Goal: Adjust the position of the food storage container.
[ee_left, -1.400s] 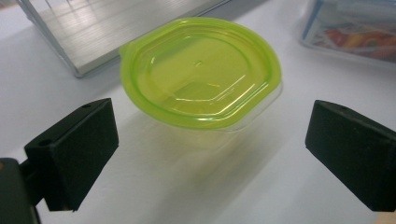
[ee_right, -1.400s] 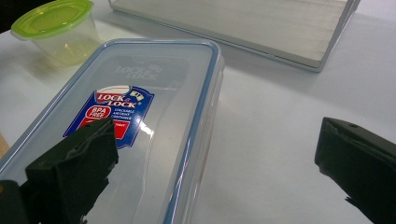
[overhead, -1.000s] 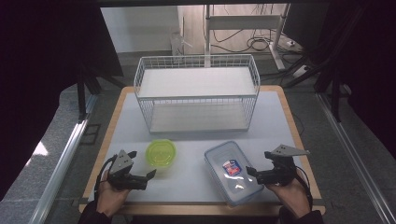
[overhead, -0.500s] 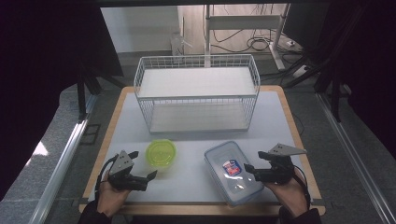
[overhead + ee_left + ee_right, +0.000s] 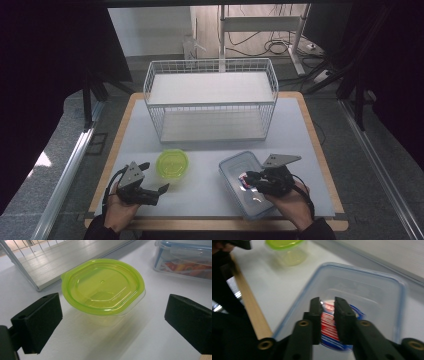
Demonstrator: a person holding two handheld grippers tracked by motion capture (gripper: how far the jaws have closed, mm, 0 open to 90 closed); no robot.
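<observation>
Clear lidded container (image 5: 247, 185) sits lower right of the high view on the white worktop (image 5: 210, 150). Right gripper (image 5: 252, 178) is over its lid; jaws have just been closing, now nearly together, nothing clamped between them. Green-lidded tub (image 5: 173, 164) sits lower centre-left. Left gripper (image 5: 156, 178) is just short of it, jaws wide apart, not touching. Wire basket (image 5: 210, 100) stands at upper centre.
</observation>
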